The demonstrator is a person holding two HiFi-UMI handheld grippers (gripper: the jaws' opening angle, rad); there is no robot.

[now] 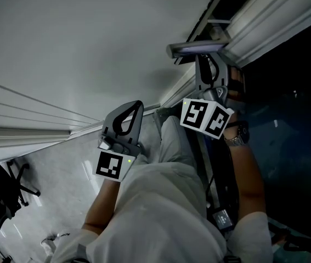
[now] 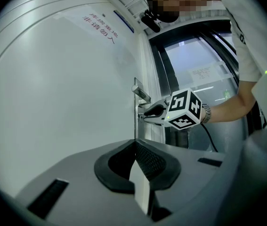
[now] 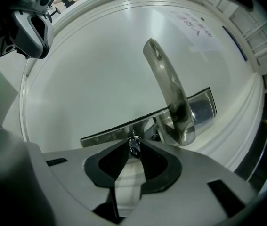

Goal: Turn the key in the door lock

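Jaws of right gripper (image 3: 133, 149) tight on key (image 3: 134, 143) beside door handle (image 3: 171, 95).

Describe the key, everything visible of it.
The key shows only in the right gripper view: a small, shiny metal piece, mostly hidden. It sits at the tips of the right gripper, whose fingers close on it from both sides. It stands against the polished lock plate, beside the base of the handle. Its blade and how far it is turned can't be made out.
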